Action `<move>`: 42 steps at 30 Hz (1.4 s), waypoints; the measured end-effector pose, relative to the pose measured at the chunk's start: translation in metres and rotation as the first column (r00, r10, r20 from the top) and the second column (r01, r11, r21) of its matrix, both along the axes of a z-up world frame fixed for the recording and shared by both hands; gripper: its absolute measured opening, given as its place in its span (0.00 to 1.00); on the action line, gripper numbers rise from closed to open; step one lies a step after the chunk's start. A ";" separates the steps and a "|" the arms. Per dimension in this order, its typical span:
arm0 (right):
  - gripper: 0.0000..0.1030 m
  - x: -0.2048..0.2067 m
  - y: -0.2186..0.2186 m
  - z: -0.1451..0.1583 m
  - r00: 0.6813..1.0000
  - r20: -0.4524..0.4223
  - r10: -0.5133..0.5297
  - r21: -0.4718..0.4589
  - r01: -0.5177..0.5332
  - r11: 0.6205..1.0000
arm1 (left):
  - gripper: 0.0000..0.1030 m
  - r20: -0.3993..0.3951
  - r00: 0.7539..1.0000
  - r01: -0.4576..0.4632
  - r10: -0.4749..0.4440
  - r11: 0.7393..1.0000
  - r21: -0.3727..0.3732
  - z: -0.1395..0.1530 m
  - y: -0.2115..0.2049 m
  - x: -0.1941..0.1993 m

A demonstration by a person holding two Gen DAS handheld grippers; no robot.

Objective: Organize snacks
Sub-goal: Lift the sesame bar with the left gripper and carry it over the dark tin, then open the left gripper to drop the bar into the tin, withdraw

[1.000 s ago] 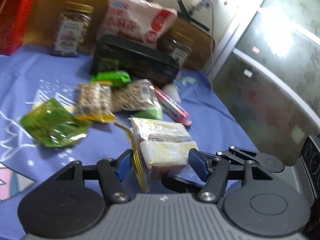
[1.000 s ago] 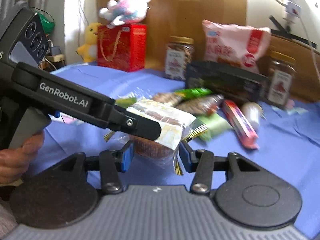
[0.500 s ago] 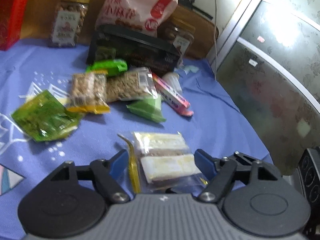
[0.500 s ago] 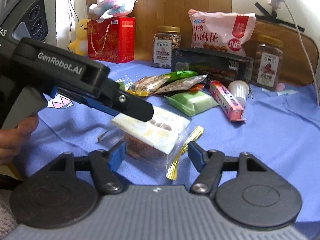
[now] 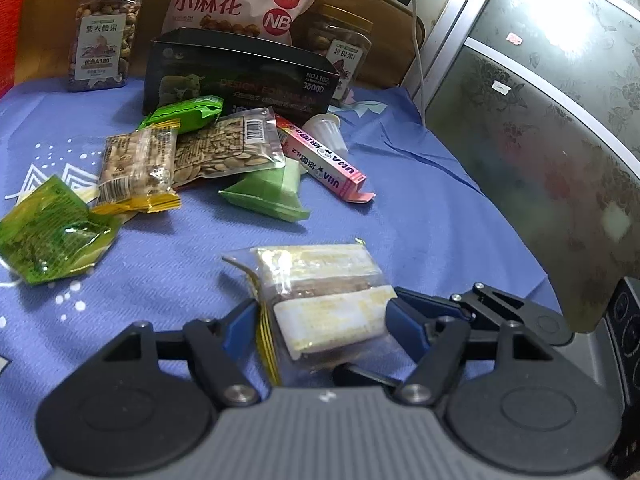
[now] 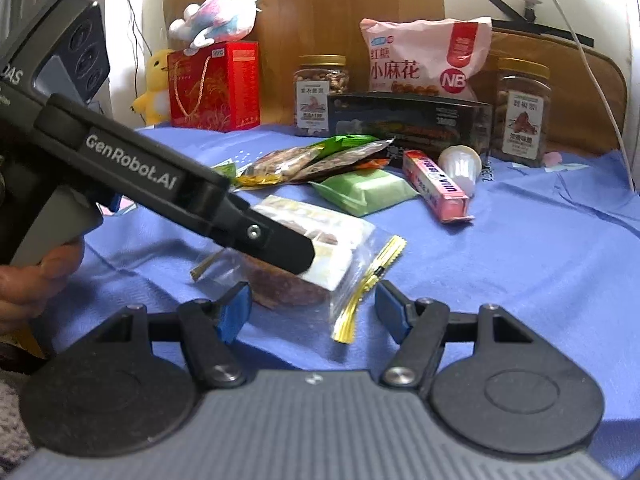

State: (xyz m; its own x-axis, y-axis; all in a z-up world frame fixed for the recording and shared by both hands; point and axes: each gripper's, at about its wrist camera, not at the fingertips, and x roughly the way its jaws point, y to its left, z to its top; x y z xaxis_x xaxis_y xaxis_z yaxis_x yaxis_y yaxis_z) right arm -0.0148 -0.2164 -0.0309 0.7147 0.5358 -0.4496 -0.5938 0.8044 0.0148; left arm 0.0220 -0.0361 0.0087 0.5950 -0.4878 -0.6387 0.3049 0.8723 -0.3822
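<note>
Left wrist view: blue cloth (image 5: 400, 208) over the tabletop, frosted glass door (image 5: 540, 120) at right, "NB" bag (image 5: 244, 0), "UHA" box (image 5: 324, 160), left gripper (image 5: 316, 320) fingers parted around wrapped cake (image 5: 324, 296), right wrist view: "GenRobot.AI" on left gripper, right gripper (image 6: 312, 308) fingers wide apart, empty, cake (image 6: 312, 248) on cloth.

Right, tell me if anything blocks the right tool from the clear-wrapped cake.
Yes. The left tool reaches in from the left and lies across the top of the clear-wrapped cake. The right tool, open, straddles the packet's near end.

Plush toys (image 6: 216, 18), blue cloth (image 6: 540, 248)
</note>
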 end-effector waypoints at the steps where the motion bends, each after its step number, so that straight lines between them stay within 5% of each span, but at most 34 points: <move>1: 0.68 0.000 0.002 0.000 1.000 0.002 0.004 -0.003 -0.004 1.000 | 0.67 0.000 1.000 0.002 -0.002 1.000 -0.003 0.000 0.000 0.001; 3: 0.55 0.000 0.005 0.001 1.000 0.004 0.024 -0.001 -0.024 1.000 | 0.64 0.005 1.000 0.006 -0.006 1.000 -0.004 0.002 -0.001 0.002; 12: 0.51 0.022 0.010 0.037 0.995 0.101 0.025 0.045 -0.030 0.999 | 0.59 0.111 0.994 0.004 -0.001 1.000 -0.023 0.051 0.007 0.019; 21: 0.51 0.117 0.024 0.095 0.978 0.206 -0.029 0.088 0.011 0.996 | 0.59 0.253 0.967 -0.029 0.026 1.000 0.007 0.109 0.005 0.131; 27: 0.51 0.191 0.027 0.089 0.988 0.144 -0.062 0.076 0.052 0.996 | 0.59 0.199 0.977 -0.075 0.071 0.997 0.015 0.094 0.004 0.210; 32: 0.55 0.206 0.027 0.077 0.979 0.164 -0.119 0.046 0.113 0.993 | 0.60 0.133 0.986 -0.103 0.103 0.995 -0.008 0.071 0.007 0.237; 37: 0.55 0.177 0.006 0.076 0.967 0.221 -0.130 0.077 0.116 0.990 | 0.67 0.218 0.968 -0.117 0.125 0.992 -0.052 0.082 0.024 0.215; 42: 0.55 0.168 -0.006 0.067 0.969 0.199 -0.149 0.054 0.141 0.988 | 0.73 0.300 0.935 -0.215 0.191 0.975 0.051 0.091 0.038 0.207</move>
State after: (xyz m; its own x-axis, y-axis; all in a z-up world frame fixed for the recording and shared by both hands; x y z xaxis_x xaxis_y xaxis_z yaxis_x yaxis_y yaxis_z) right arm 0.1531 -0.2227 0.0358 0.8598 0.4341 -0.2687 -0.4647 0.8834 -0.0598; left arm 0.2286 0.0023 0.0996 0.8417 -0.2907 -0.4550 0.2052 0.9517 -0.2285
